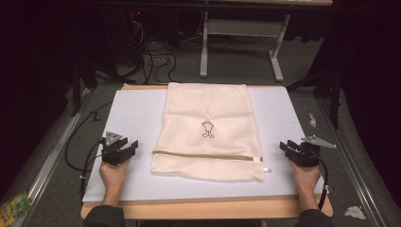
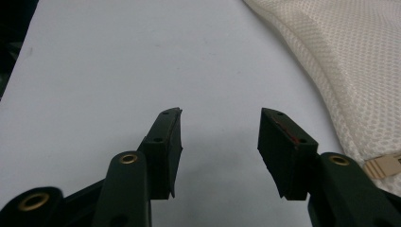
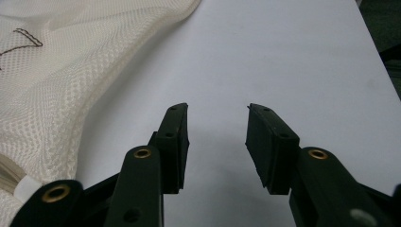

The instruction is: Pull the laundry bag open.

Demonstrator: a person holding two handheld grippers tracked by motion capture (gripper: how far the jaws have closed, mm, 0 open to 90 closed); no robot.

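The cream mesh bag (image 1: 208,132) lies flat mid-tabletop (image 1: 137,118), zipper edge nearest the person. Both tools stand wide and empty, left tool (image 1: 124,150) and right tool (image 1: 289,147) flanking it. Approach low, pinching the 2 near corners evenly, avoiding the zipper pull (image 1: 257,160).

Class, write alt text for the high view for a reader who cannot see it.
A cream mesh laundry bag lies flat on a white table mat. The left gripper and right gripper rest open on either side, apart from it.
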